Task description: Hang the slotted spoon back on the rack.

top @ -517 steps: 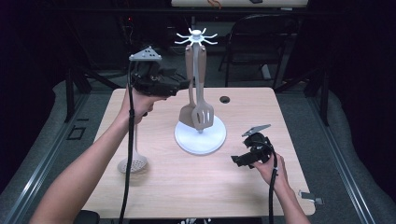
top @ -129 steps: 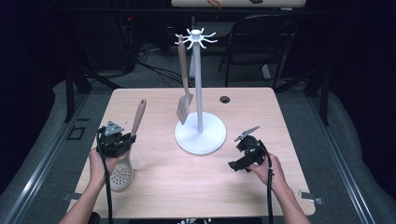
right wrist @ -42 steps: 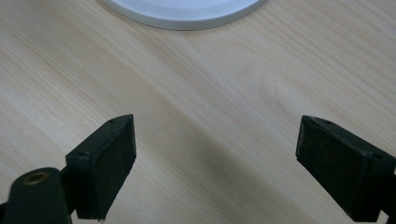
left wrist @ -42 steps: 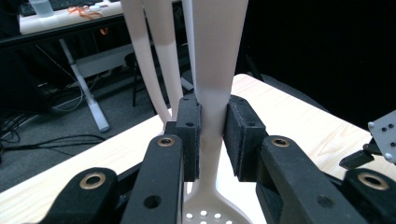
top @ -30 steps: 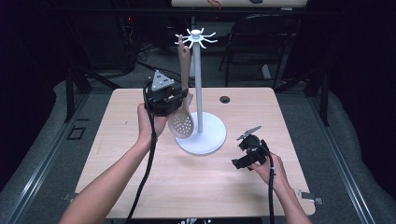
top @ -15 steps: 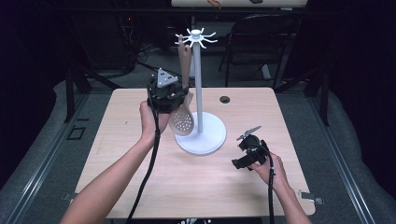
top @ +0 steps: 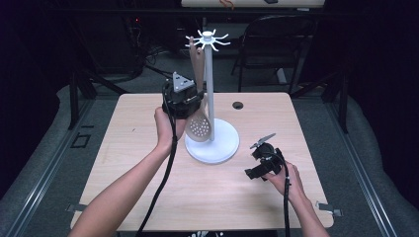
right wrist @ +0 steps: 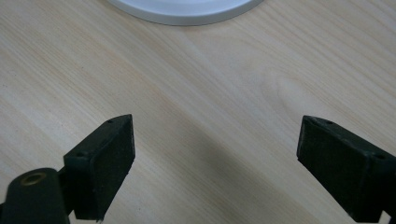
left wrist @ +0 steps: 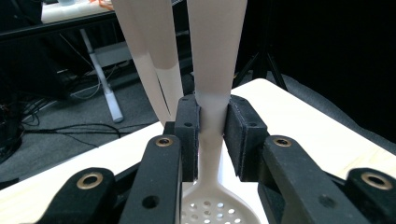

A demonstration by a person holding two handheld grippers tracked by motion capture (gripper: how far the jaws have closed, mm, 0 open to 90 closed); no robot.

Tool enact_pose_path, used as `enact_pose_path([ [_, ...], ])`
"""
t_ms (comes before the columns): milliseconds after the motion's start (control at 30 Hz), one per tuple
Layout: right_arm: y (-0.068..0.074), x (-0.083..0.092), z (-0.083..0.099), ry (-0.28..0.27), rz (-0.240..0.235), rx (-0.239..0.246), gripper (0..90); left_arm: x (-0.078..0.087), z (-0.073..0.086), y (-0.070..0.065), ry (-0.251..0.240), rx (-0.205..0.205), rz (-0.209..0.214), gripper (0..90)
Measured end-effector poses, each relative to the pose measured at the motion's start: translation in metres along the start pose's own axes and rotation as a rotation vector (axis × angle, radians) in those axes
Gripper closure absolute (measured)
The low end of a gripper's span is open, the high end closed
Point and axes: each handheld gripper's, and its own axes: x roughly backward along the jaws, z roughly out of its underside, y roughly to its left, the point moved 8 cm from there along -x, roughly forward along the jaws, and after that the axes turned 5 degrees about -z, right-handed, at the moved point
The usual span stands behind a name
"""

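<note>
A white utensil rack [top: 209,84] with hooks on top stands on its round base [top: 223,147] at the middle of the wooden table [top: 128,148]. A beige slotted spoon [top: 200,129] hangs upright beside the pole, bowl down above the base. My left gripper [top: 196,106] is shut on the spoon's handle [left wrist: 212,70], with a pad on each side of its neck. A second pale handle [left wrist: 149,51] hangs just behind it. My right gripper [top: 253,165] rests low over the table right of the base, open with nothing between its jaws [right wrist: 215,158].
The rack's base edge [right wrist: 187,11] lies just ahead of the right gripper. A small dark hole [top: 238,105] sits in the table's far side. A folding chair [top: 276,39] stands behind the table. Cables trail from both grippers toward the near edge.
The left gripper has edged a little to the right with the spoon, closer to the pole. The right gripper has stayed where it was.
</note>
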Motion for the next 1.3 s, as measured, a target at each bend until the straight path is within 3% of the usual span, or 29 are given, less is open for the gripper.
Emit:
enact_pose_path([
  [467,0.0,0.0,0.001,0.008,0.0,0.0,10.9,-0.005,-0.005,-0.005,-0.028,0.015,-0.007,71.7],
  [833,-0.001,0.0,0.001,0.007,0.006,0.001,10.9,0.009,0.004,0.003,-0.013,-0.003,0.016,43.0],
  [1033,0.0,-0.001,0.001,0.002,0.002,-0.01,10.9,0.027,0.016,0.013,-0.002,-0.028,0.039,29.4],
  [1300,0.0,0.0,0.001,0.011,-0.004,-0.006,11.0,0.047,0.044,0.027,0.063,-0.074,0.04,20.1],
])
